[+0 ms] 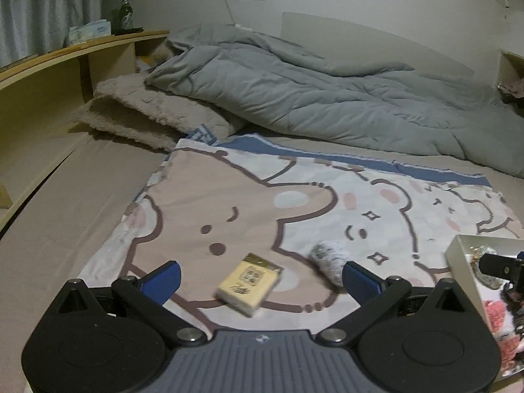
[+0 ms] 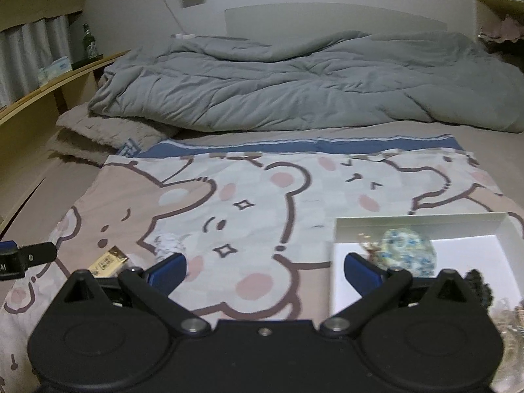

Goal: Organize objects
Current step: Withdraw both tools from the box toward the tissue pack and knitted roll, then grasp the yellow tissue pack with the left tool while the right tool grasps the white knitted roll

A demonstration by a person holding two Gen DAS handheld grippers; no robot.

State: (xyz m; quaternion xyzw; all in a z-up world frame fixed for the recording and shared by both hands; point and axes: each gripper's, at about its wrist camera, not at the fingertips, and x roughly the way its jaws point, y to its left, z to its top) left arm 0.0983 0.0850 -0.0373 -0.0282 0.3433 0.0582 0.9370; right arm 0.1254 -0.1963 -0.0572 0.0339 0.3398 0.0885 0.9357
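A small yellow-gold pack [image 1: 249, 284] lies on the bear-print cloth [image 1: 229, 196], between the fingers of my open, empty left gripper [image 1: 262, 278]. A grey fuzzy item [image 1: 329, 257] lies just right of it, near the right fingertip. A white box [image 1: 458, 262] stands at the right edge. In the right wrist view my right gripper [image 2: 265, 270] is open and empty over the cloth, its right finger over the box's [image 2: 422, 221] left wall. A blue-white floral item [image 2: 409, 255] and dark pieces lie inside. The pack [image 2: 108, 260] and the fuzzy item [image 2: 170, 244] lie at the left.
A rumpled grey duvet [image 1: 311, 98] and a beige plush blanket [image 1: 157, 114] fill the far part of the bed. A wooden shelf [image 1: 82, 49] along the left holds a green bottle [image 1: 125, 11] and a tissue box [image 1: 88, 31]. A headboard [image 2: 334, 16] stands at the back.
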